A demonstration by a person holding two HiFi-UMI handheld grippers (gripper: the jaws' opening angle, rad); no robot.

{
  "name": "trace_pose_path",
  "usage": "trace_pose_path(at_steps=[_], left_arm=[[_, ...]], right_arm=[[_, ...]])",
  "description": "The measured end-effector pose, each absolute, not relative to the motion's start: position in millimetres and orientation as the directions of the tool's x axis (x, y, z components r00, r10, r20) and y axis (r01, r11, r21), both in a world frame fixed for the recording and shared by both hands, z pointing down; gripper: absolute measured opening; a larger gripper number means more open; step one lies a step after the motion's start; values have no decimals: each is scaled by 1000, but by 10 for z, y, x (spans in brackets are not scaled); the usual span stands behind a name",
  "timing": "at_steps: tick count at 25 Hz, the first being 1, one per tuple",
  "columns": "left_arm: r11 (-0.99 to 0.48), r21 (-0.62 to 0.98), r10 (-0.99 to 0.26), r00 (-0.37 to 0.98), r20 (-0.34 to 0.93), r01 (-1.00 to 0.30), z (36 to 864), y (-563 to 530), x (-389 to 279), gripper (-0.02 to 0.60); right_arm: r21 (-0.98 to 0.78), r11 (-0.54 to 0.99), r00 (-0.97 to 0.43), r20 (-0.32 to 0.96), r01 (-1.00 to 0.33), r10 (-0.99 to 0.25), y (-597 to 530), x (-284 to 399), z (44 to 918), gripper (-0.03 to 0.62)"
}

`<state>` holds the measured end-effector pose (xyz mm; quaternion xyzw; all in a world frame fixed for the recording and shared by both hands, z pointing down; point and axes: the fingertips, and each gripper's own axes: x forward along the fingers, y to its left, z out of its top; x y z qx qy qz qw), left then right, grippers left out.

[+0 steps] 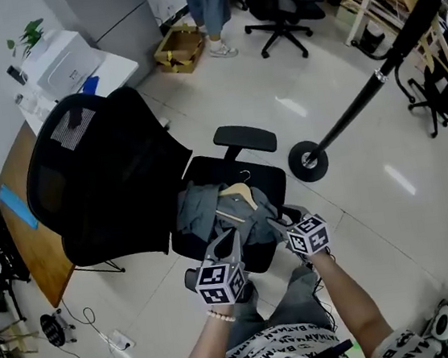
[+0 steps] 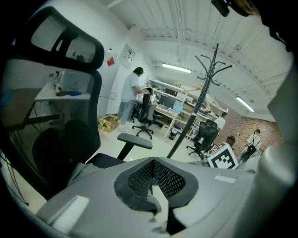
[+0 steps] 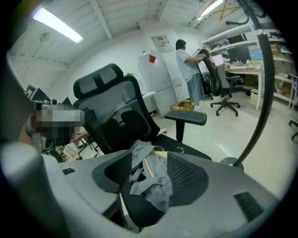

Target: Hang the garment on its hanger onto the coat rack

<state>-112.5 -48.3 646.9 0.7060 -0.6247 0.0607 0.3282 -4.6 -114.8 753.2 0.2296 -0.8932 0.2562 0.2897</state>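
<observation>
Bright, even office light comes from ceiling tubes (image 2: pixel 176 68). White glare streaks lie on the glossy floor (image 1: pixel 292 106), and shadows are soft. Both gripper views bulge like a fisheye, with black corners. Up close, the left claw (image 2: pixel 153 162) and right claw (image 3: pixel 149 160) look grey, soft and out of focus.

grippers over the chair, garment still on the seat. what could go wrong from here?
1. The garment lies crumpled over the wooden hanger. The open right gripper might pinch cloth only, and the garment could slip off.
2. The hanger's hook lies near the armrest and may snag on lifting.
3. The coat rack stands well off to the side, so the load could swing while carried.
</observation>
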Motion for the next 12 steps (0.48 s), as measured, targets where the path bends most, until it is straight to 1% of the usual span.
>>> trace_pose_path(at_steps=[6,12], left_arm=[[-19,389,-801,247,546,-921,6998,-614,-1200,3],[-12,404,-778,262,571,-915,7368,-608,-1304,4]], right_arm=[[-331,734,-645,741,-593,-186,-1305,-288,8612,252],[-291,711,-561,810,-640,-173,-1515,-520,9410,249]])
